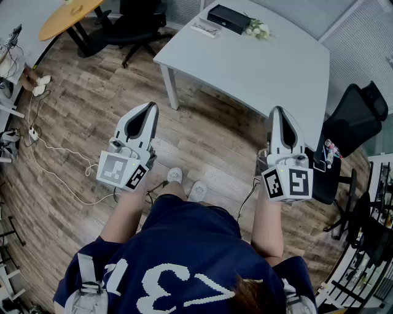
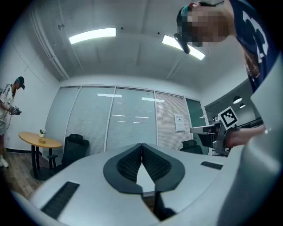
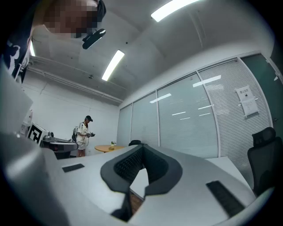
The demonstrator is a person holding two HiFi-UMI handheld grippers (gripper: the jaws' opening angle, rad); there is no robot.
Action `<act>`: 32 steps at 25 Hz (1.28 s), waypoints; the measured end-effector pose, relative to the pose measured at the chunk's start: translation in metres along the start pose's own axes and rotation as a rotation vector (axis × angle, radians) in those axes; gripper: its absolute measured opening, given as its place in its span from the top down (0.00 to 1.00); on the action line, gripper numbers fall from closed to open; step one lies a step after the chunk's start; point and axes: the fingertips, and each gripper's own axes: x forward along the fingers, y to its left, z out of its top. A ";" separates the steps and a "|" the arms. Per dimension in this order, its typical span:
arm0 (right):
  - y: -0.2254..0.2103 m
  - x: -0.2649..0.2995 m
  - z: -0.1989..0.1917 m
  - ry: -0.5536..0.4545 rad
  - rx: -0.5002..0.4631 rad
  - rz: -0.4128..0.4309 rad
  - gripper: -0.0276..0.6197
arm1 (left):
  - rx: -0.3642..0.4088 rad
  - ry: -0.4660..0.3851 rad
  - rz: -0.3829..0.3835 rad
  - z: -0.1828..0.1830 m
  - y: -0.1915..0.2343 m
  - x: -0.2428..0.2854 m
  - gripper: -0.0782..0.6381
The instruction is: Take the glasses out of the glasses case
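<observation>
A black glasses case [image 1: 228,18] lies shut at the far edge of the white table [image 1: 264,67], next to a flat white item [image 1: 206,27]; no glasses show outside it. I stand on the wood floor, short of the table. My left gripper [image 1: 149,108] points toward the table's near left corner, jaws shut on nothing. My right gripper [image 1: 277,111] hangs over the table's near edge, also shut and empty. In the left gripper view the left gripper [image 2: 141,146] has its pads meeting at the tips; in the right gripper view so does the right gripper [image 3: 141,148].
Small flowers [image 1: 258,29] lie beside the case. A black office chair [image 1: 355,119] stands right of the table, another [image 1: 132,27] behind it by a round wooden table [image 1: 67,15]. Cables [image 1: 55,153] trail on the floor at left. Another person [image 3: 84,132] stands across the room.
</observation>
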 end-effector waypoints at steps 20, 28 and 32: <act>-0.020 -0.005 0.006 -0.050 0.078 0.074 0.92 | 0.032 0.011 0.039 0.000 -0.026 0.007 0.87; -0.030 0.060 0.004 -0.046 0.069 0.101 0.92 | 0.013 0.006 0.041 -0.010 0.014 0.060 0.87; -0.040 0.118 0.003 -0.051 0.066 0.103 0.92 | 0.011 -0.002 0.034 -0.012 0.052 0.104 0.87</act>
